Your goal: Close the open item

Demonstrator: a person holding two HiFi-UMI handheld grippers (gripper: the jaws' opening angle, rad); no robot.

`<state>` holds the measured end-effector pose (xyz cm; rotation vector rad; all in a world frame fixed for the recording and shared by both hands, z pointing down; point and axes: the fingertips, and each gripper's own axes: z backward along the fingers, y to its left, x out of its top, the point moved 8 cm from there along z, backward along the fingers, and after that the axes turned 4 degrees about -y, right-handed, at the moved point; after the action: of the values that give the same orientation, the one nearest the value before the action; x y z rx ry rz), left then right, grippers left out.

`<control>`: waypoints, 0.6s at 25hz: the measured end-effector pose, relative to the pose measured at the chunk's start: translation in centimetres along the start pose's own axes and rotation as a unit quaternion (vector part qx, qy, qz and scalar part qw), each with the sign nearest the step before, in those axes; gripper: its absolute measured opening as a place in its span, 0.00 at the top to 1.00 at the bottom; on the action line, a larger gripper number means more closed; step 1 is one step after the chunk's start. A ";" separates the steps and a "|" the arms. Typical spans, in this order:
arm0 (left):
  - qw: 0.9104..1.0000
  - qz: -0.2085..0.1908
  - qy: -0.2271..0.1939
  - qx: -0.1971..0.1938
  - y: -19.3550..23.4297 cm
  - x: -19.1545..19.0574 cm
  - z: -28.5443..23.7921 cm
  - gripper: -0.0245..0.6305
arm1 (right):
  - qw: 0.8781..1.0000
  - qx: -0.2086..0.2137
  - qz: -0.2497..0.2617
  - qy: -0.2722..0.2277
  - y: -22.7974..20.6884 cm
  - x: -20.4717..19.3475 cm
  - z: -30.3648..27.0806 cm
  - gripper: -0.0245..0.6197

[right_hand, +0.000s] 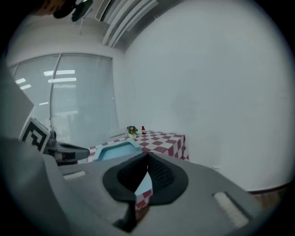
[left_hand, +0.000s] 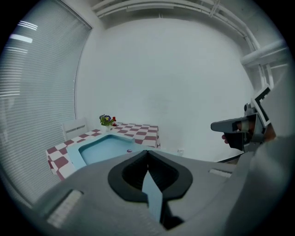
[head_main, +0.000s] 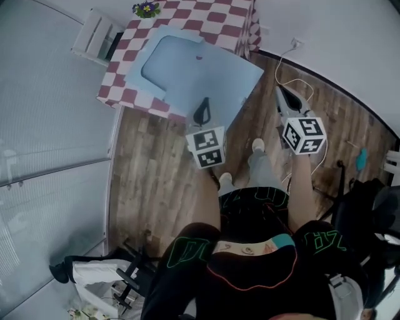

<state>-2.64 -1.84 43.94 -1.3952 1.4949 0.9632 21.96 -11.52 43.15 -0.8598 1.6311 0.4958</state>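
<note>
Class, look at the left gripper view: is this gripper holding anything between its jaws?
No: the left gripper has its jaws together with nothing between them, and the blue case lies well ahead of it.

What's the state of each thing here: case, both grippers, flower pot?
blue case: open, lid folded out flat past the edge of the table.
left gripper: fingers shut, empty, clear of the case.
right gripper: fingers shut, empty, clear of the case.
flower pot: upright on the table.
</note>
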 end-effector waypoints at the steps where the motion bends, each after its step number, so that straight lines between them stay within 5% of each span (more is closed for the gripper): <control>1: 1.000 0.001 0.005 0.005 -0.4 -0.2 -0.6 0.95 | 1.000 0.003 0.013 0.009 -0.8 -0.1 -0.9 0.96; 15: 0.996 0.018 0.024 0.082 -2.2 -0.1 -4.4 0.95 | 0.979 0.175 0.083 0.062 -5.3 0.1 -9.2 0.96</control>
<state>-0.81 -6.10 45.52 -1.2853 1.6011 0.8145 20.00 -21.55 45.92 -0.5016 1.8455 0.2600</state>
